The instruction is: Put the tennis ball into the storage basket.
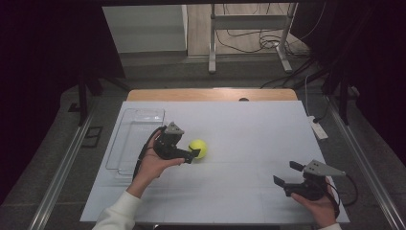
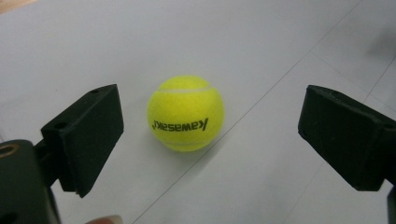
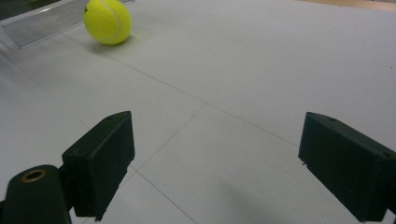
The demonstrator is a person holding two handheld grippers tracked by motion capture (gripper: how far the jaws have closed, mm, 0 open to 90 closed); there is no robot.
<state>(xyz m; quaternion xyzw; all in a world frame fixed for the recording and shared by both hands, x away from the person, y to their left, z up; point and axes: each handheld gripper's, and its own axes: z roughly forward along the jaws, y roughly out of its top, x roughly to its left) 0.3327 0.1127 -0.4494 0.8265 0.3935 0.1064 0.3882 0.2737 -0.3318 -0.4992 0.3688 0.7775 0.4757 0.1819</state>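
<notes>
Clear plastic tray (image 1: 135, 139) lies at table's left edge. Left gripper (image 1: 193, 155) sits just right of it, jaws wide apart, gripping nothing; yellow felt tennis ball (image 1: 198, 148) rests on white table sheet (image 1: 249, 143) just beyond the tips, untouched. Right gripper (image 1: 287, 173), well apart near front right, also gapes empty. Dark room, cables on floor behind. Left gripper view reads ball's black lettering (image 2: 180, 125).

My left gripper (image 1: 190, 154) sits tipped forward in my left hand (image 1: 154, 165) with its jaws spread wide, while my right gripper (image 1: 285, 173) rests low in my right hand (image 1: 318, 206), jaws likewise wide apart.
</notes>
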